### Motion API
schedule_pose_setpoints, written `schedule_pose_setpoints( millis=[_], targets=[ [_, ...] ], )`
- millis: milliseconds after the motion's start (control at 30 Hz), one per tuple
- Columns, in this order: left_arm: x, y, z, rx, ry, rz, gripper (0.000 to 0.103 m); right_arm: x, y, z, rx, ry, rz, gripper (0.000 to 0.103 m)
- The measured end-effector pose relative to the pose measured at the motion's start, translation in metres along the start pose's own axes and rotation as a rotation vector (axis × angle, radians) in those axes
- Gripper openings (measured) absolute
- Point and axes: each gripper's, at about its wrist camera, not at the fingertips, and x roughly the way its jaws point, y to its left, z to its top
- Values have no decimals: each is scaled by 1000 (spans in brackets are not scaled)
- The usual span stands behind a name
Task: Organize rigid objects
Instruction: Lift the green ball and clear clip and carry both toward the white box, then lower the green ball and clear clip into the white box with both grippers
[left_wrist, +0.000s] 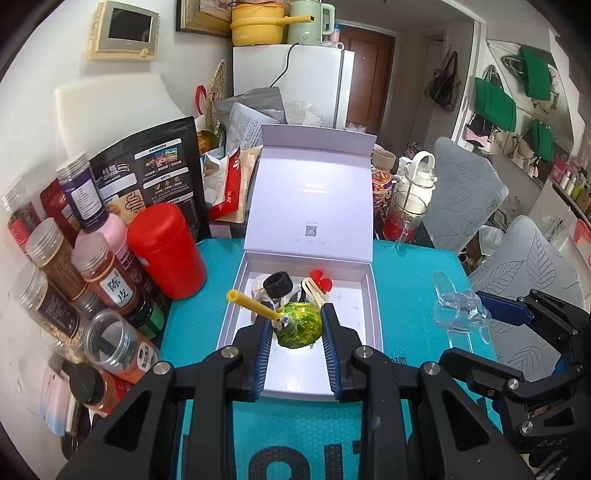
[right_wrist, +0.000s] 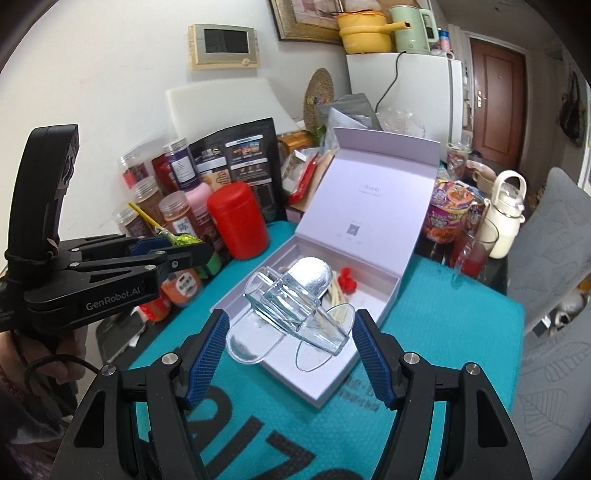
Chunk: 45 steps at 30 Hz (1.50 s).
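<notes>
The left tongs are clamped on a lollipop in green-and-yellow wrap with a yellow stick, held above the near end of the open white box. The right tongs grip a clear plastic stand by its two round ends, just above the box's near corner. Inside the box, toward its raised lid, lie a black ring, a red clip and cream forks. The box sits on the teal-covered desk, with a red canister left of it.

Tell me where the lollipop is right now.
The green-wrapped lollipop is clamped in the left gripper, held over the near end of the open white box, just in front of the black ring.
</notes>
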Motion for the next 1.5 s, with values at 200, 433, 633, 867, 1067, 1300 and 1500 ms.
schedule_pose_setpoints(
  millis=[200,433,633,867,1067,1300,1500],
  targets=[
    [26,4,14,25,16,-10,26,27,-10,13,6,10,-11,69],
    [62,9,23,42,52,-28,26,58,-22,22,14,36,-27,69],
    [95,12,21,51,95,-50,26,87,-32,23,13,67,-43,69],
    [129,11,7,73,153,-64,26,119,-43,14,4,109,-60,69],
    [151,11,-11,79,206,-67,26,139,-47,1,-4,153,-63,69],
    [167,13,-32,74,259,-76,26,157,-44,-16,-21,211,-55,69],
    [178,15,-46,69,291,-79,26,169,-38,-26,-66,248,-41,64]
  ],
)
